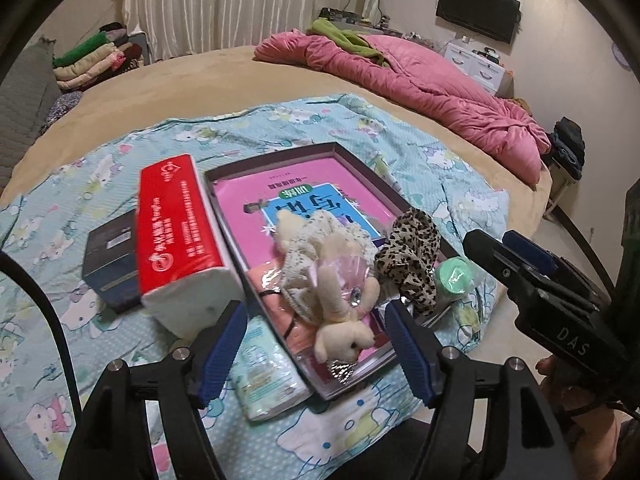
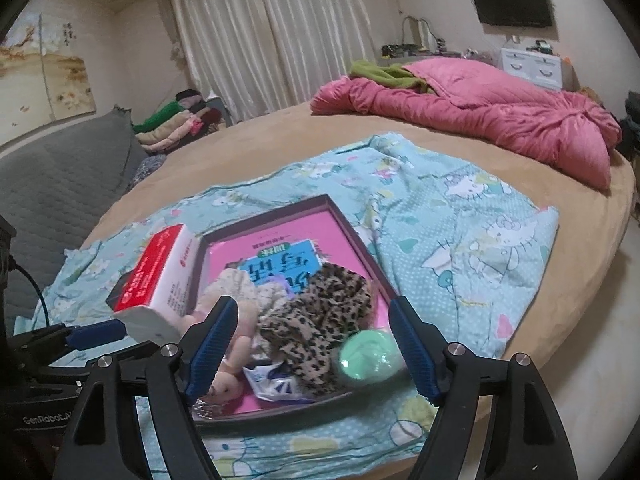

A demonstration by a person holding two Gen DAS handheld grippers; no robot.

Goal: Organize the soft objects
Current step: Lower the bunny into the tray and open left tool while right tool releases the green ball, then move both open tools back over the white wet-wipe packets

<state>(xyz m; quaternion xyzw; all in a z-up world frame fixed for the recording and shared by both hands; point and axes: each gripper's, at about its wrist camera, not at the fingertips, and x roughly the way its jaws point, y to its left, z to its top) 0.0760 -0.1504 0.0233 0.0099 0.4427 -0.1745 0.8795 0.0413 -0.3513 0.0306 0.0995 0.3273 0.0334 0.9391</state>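
A shallow dark-rimmed tray lies on a Hello Kitty sheet, with a pink book in it. On the book rest a cream plush toy, a leopard-print cloth and a wrapped green ball. My left gripper hangs open above the plush toy, nothing between its fingers. My right gripper hangs open above the leopard cloth and the ball, holding nothing; in the left wrist view it reaches in from the right.
A red and white tissue pack leans at the tray's left side, a dark box beyond it. A small wipes pack lies at the tray's near corner. A pink quilt and folded clothes lie farther off.
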